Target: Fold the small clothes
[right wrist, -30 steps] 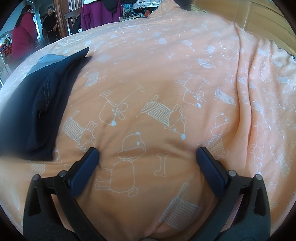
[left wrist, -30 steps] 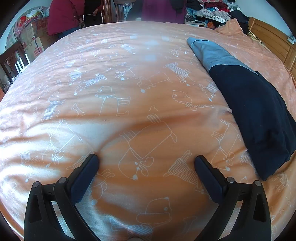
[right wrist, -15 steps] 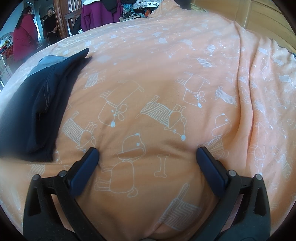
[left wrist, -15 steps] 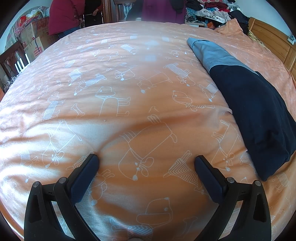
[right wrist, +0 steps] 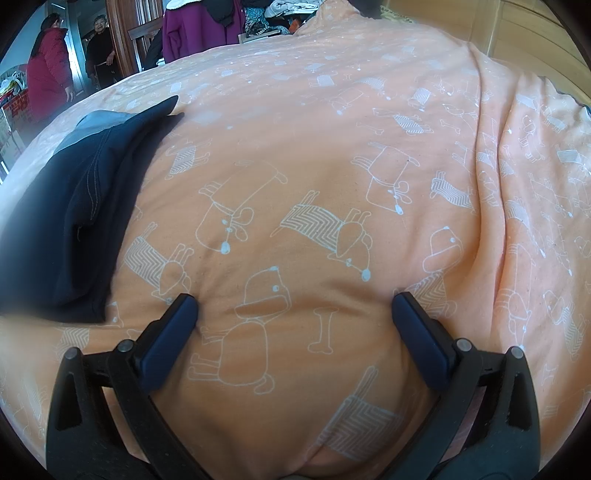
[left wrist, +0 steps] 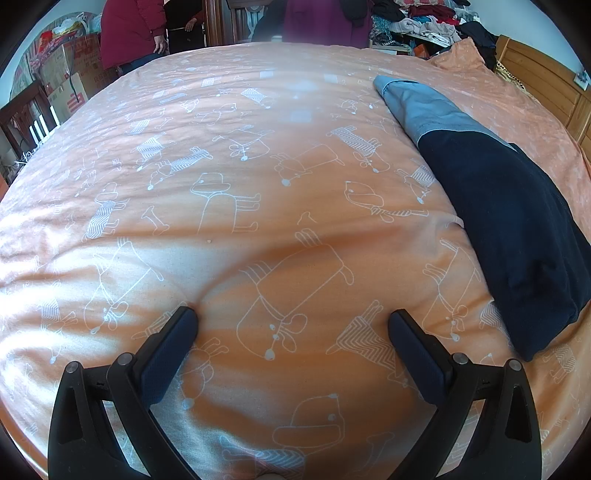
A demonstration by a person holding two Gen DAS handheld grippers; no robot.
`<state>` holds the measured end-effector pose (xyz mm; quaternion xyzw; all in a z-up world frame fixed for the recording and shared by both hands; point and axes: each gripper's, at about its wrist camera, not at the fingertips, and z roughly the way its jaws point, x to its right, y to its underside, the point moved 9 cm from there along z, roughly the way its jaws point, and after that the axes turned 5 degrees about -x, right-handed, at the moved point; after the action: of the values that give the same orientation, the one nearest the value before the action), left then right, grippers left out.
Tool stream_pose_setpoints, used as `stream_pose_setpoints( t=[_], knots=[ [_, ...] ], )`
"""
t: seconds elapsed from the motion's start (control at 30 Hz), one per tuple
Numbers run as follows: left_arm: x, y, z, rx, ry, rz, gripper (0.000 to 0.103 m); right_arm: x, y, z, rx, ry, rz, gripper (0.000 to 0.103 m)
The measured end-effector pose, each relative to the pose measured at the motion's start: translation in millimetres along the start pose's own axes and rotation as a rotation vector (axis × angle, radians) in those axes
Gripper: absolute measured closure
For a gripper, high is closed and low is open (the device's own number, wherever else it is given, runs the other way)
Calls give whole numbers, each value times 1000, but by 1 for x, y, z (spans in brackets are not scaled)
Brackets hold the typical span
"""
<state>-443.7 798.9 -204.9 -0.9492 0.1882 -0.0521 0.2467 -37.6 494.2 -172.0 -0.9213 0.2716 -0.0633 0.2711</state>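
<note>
A cardboard box [left wrist: 64, 94] stands at the far left corner of the bed, beyond the orange bedspread [left wrist: 258, 155]; its contents cannot be made out. Past the far edge of the bed, on the right, loose clothes lie in a heap [left wrist: 424, 22].

The bedspread is soft cotton-like cloth, orange, printed with white outline dogs, some filled with zigzag stripes, and small bones. It lies in shallow wrinkles and puffs up like a quilt. On it rests the folded garment [left wrist: 509, 229], a long narrow bundle of dark navy fabric with a lighter grey-blue end pointing toward the far side of the bed. In the right wrist view the same garment [right wrist: 74, 206] shows pale stitching lines along a seam and a pointed dark corner near its far end.

The left gripper [left wrist: 291, 325] sits low over the bedspread, to the left of the garment and well apart from it, its two dark blue padded fingers [left wrist: 170, 343] spread wide with only printed cloth between them. The right gripper [right wrist: 295, 310] sits on the other side of the garment, its near left finger [right wrist: 170, 328] close to the garment's lower corner but not touching; its jaws stand wide apart too, holding nothing. A wooden headboard [left wrist: 546, 81] rises beyond the garment's right side.

A person in a red coat [left wrist: 129, 33] stands past the bed's far left edge.

Compared with half a second ago, nothing has shifted: both grippers and the garment keep the same places.
</note>
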Motion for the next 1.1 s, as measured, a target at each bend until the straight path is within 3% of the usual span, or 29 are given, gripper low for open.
stream_pose_setpoints(
  t=[1.1],
  knots=[
    [0,0,0,1,2,1,0,-2,-2,3,1,-12,1,0]
  ],
)
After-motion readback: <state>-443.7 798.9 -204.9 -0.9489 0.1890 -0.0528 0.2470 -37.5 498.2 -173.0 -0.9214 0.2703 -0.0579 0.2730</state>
